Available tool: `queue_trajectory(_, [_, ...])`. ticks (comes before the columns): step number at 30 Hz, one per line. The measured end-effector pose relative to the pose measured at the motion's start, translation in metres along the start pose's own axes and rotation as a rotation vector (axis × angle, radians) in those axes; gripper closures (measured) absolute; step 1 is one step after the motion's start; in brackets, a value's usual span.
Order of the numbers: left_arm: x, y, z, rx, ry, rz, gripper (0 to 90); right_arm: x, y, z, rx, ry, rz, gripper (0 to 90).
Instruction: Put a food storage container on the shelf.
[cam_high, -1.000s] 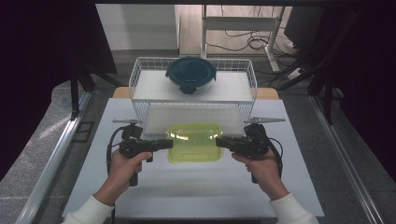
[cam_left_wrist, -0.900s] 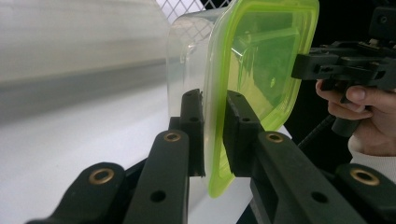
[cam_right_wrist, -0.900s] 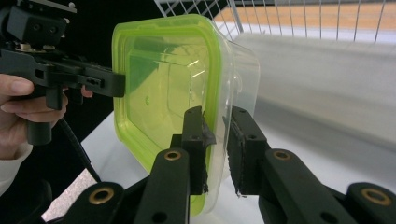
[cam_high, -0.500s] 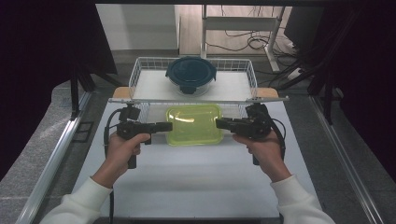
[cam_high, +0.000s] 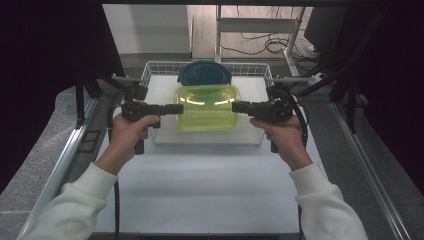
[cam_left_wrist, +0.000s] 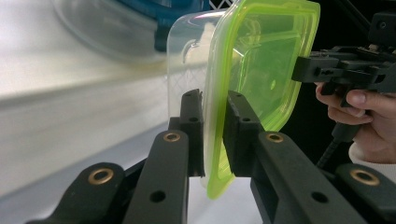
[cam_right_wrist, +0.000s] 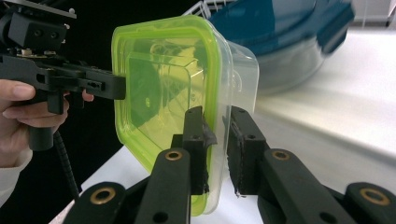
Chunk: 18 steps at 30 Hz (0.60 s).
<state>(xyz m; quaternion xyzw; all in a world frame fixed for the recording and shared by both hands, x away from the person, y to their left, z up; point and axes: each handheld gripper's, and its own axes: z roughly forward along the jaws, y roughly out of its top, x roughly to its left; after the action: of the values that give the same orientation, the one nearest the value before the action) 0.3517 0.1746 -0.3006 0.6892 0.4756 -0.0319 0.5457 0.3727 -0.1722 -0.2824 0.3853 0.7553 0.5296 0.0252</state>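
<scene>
Since a second ago you have lifted the green-lidded container (cam_high: 207, 106) off the tabletop (cam_high: 210, 190) and carried it away from you: it sat just in front of the wire basket (cam_high: 150, 70) then, and now it hangs between your two tongs over the basket's white floor, its far edge overlapping the dark blue bowl (cam_high: 205, 72) behind it. Both of your hands sit higher and farther forward than they did, and the container has stayed level between them.

Your left tongs (cam_high: 176, 108) pinch the container's left edge — in the left gripper view the two black jaws (cam_left_wrist: 212, 130) are nearly together, one pad on the green lid and the other on the clear tub beneath it, with the rim squeezed between. Your right tongs (cam_high: 239, 106) do the same on the opposite edge; the right gripper view shows their jaws (cam_right_wrist: 217, 140) close-set on the lid rim and the clear wall, the pads pressing from both sides.

The container touches nothing but the tongs. The blue bowl lies beyond the tongs' tips, inside the basket, and the bare tabletop stretches between the basket and your sleeves (cam_high: 75, 205).
</scene>
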Motion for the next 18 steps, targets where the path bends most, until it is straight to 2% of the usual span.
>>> queue_trajectory(11, [0.005,0.054,-0.005,0.005,-0.002,-0.015,79.6,-0.007,0.052,0.006,-0.016,0.018,0.017,77.8])
queue_trajectory(18, [0.018,0.081,-0.002,0.021,0.012,-0.044,79.5,-0.025,0.075,0.023,0.004,0.036,0.092,78.0])
